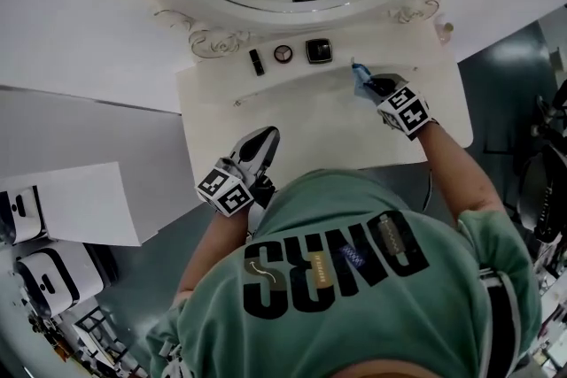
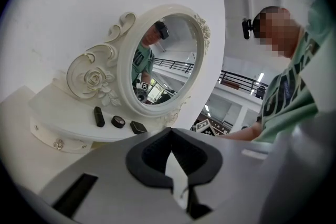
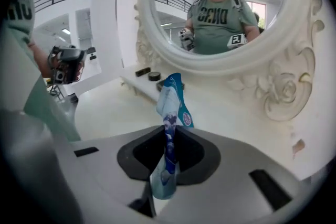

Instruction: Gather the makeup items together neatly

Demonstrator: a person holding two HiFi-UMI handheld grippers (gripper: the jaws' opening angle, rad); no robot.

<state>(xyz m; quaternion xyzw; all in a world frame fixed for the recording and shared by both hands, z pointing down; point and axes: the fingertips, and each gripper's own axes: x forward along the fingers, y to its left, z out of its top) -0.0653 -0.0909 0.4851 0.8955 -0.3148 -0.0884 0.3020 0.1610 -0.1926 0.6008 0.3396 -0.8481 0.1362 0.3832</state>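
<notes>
**Head view.** I log a white counter (image 1: 301, 133) below an oval mirror in a carved white frame (image 1: 215, 40). Three items sit in a row at the counter's 12 o'clock, apart from each other: a black lipstick tube (image 1: 256, 61), a round dark compact (image 1: 283, 54) and a square black compact (image 1: 319, 50). The right tongs (image 1: 368, 86) are at 2 o'clock, holding a blue-and-white soft sachet (image 1: 359, 75) just right of the row. The left tongs (image 1: 257, 146) are at 7 o'clock, near the counter's front edge.

**Left gripper view.** The left tongs (image 2: 170, 131) have their tips together with nothing between them. At 10 o'clock from them, the black lipstick tube (image 2: 98, 116), round dark compact (image 2: 118, 122) and square black compact (image 2: 138, 127) line the ledge at the foot of the mirror.

**Right gripper view.** The right tongs (image 3: 170, 131) are closed tight on the sachet (image 3: 170, 102). It stands up out of the pads toward 12 o'clock, and its lower end hangs below them. The row of dark items lies behind it at 11 o'clock, on the ledge under the mirror.
</notes>
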